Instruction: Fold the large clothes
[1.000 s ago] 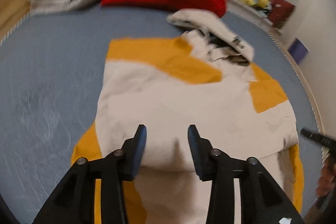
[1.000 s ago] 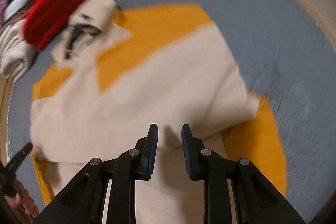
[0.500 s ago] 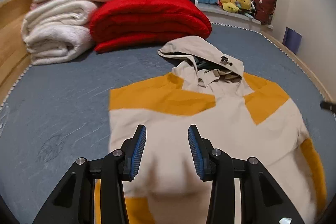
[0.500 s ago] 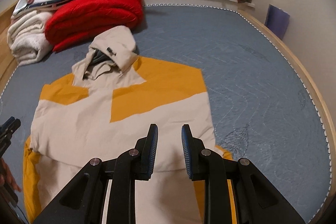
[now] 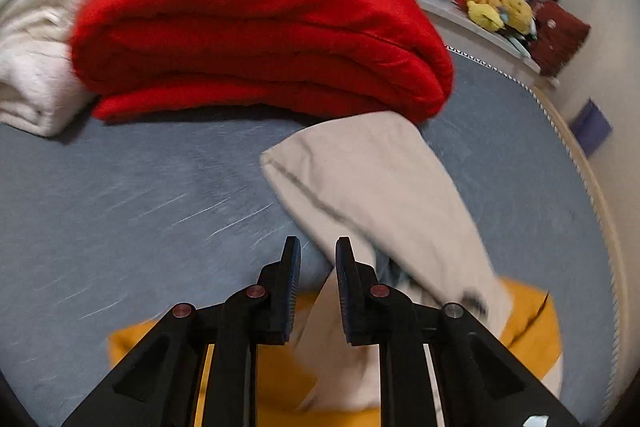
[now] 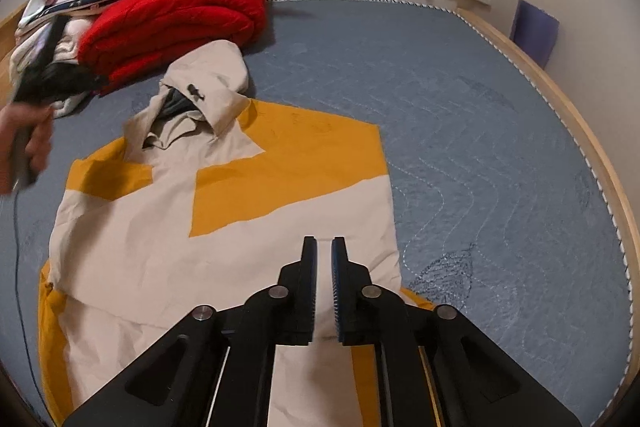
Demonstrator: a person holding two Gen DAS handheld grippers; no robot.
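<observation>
While the jacket [image 6: 224, 227] lies spread flat on the blue mattress [image 6: 460, 131], hood toward the far end by the red blanket [image 6: 180, 23], you are between folds: the lower part looks already turned up over the body, and the hood [image 5: 372, 187] is likely next.

Your left gripper [image 5: 318, 255] sits low over the collar, pointing along the mattress toward the red blanket, its jaws a modest gap apart with nothing between them. The hood runs just to the right of its right finger, and the view is motion-blurred, so whether that finger touches cloth cannot be told. From the right wrist view your left hand [image 6: 28, 143] shows near the left edge of the mattress, wrapped round the handle, beside the jacket's shoulder.

Your right gripper [image 6: 324, 251] hovers over the jacket's right side, near its right edge, aimed up the garment; its jaws are nearly together with a narrow slit between, holding nothing.

To go on, you would probably pinch the hood's tip with the left jaws and lay it back over the chest.
</observation>
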